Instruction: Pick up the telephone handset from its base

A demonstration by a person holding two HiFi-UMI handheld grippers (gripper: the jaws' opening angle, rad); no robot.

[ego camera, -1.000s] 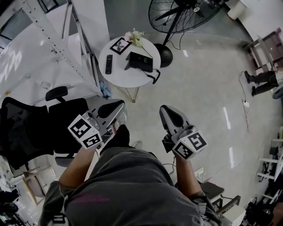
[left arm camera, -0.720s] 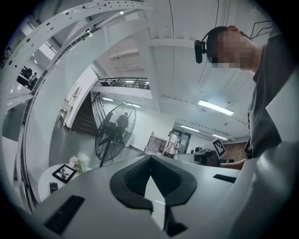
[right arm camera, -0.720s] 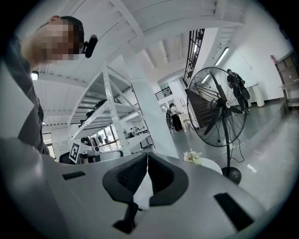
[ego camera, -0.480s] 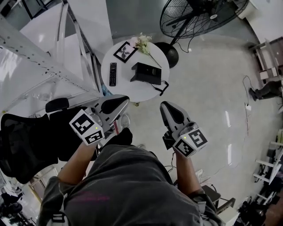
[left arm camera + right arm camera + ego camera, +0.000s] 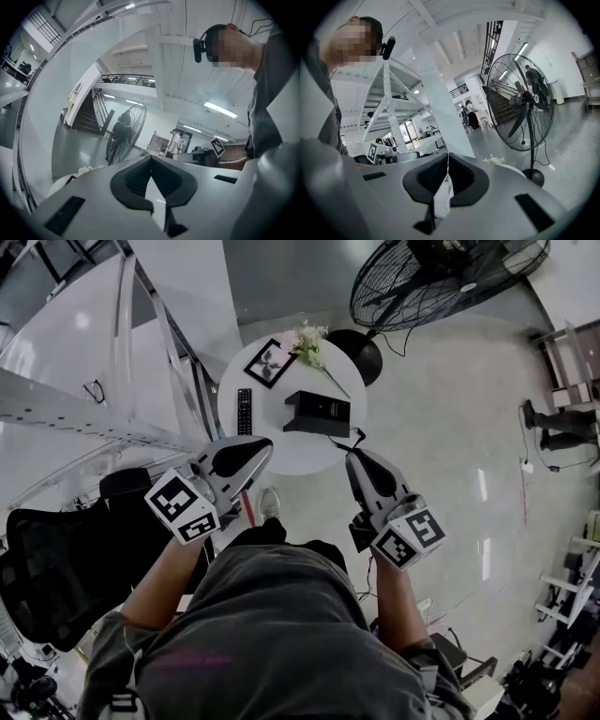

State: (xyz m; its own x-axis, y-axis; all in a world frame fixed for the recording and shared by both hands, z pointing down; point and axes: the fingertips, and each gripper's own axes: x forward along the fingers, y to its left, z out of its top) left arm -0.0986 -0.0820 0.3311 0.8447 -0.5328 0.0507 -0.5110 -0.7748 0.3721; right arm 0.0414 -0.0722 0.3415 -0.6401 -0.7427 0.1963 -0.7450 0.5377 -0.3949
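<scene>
The black telephone (image 5: 319,413) sits on the small round white table (image 5: 291,454), its handset lying on the base and a dark cord (image 5: 345,440) trailing off the near edge. My left gripper (image 5: 266,443) is shut and empty, its tip over the table's near-left edge. My right gripper (image 5: 353,457) is also shut and empty, just short of the near-right rim, below the phone. In the left gripper view the left gripper (image 5: 151,158) shows its pads meeting. In the right gripper view the right gripper (image 5: 448,157) shows the same, and the phone is hidden in both.
On the table lie a black remote (image 5: 244,411), a framed photo (image 5: 270,362) and white flowers (image 5: 309,341). A big floor fan (image 5: 441,282) stands behind it. A metal stair frame (image 5: 141,352) runs on the left, with a black office chair (image 5: 56,540) beside me. A person (image 5: 553,427) stands far right.
I have walked toward the table: it has slid down the head view and now lies right at both gripper tips. Both grippers stay shut.
</scene>
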